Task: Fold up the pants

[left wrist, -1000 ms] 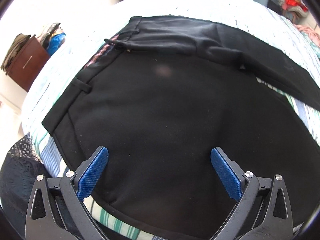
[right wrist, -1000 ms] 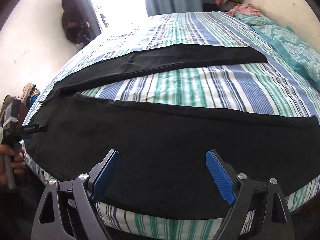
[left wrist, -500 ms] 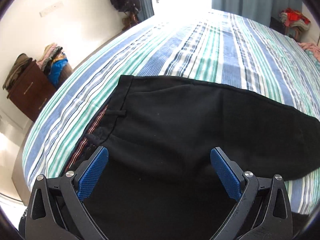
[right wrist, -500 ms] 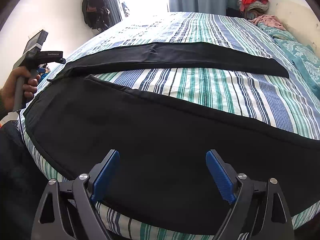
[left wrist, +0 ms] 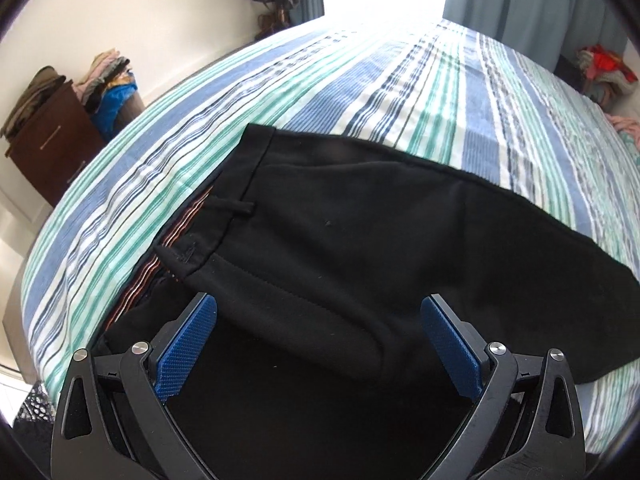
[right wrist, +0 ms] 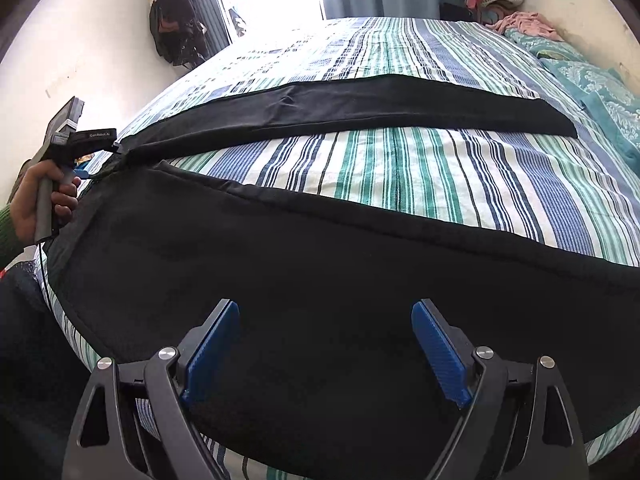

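- left gripper (left wrist: 318, 344) is spread wide with nothing pinched, hovering over the waistband end of the black pants (left wrist: 360, 248)
- right gripper (right wrist: 325, 348) is just as wide and empty — it's over the near pant leg
- pants lie flat on the striped bed (right wrist: 400, 172), legs splayed apart
- in the right view, the left hand (right wrist: 38, 196) grips its handle; the label reads something like "GenRobot.AI"
- brown dresser (left wrist: 44, 144) by the wall
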The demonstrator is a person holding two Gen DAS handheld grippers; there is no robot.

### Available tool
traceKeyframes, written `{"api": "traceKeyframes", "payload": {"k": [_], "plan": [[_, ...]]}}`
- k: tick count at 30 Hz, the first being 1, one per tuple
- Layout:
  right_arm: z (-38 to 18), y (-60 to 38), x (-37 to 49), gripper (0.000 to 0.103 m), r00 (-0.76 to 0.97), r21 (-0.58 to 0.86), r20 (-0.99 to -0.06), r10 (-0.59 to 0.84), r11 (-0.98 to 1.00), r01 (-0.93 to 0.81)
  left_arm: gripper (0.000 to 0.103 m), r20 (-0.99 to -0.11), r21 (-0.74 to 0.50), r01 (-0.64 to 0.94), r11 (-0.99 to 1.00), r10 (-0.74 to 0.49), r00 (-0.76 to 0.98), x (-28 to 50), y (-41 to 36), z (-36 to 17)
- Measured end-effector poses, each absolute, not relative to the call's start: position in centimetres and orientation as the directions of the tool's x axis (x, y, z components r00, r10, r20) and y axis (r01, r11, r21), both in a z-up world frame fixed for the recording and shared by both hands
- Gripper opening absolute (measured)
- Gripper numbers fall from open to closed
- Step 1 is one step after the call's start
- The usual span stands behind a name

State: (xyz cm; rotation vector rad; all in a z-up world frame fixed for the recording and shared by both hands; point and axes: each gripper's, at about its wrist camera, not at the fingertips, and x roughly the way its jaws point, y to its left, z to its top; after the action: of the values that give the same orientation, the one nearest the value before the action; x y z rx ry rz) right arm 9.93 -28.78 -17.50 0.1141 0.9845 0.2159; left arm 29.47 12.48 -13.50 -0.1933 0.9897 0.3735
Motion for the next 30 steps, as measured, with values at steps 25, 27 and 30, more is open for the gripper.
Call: {"api": "traceKeyframes", "payload": {"k": [25,27,30], "plan": [[-12.7,-36.0,24.3,0.089,0.616,0.327,-0.747,0.251,0.945,0.01,0.103,-0.821,0.026,-0.248,0.968,0.163,0.548,33.5,7.2,-19.6],[-12.2,-34.1,28.9,0.089,0.621,0.325,-0.733,0.278,0.945,-0.038,0.103,-0.818,0.028,-0.248,0.968,0.164,0.551,33.5,7.3,-19.6],[-13.4,-29.9,34.7,0.089,0.587,0.26,-0.751,0.303,0.952,-0.158,0.103,-0.818,0.025,-0.248,0.968,0.163,0.552,33.9,7.3,-19.7]]}}
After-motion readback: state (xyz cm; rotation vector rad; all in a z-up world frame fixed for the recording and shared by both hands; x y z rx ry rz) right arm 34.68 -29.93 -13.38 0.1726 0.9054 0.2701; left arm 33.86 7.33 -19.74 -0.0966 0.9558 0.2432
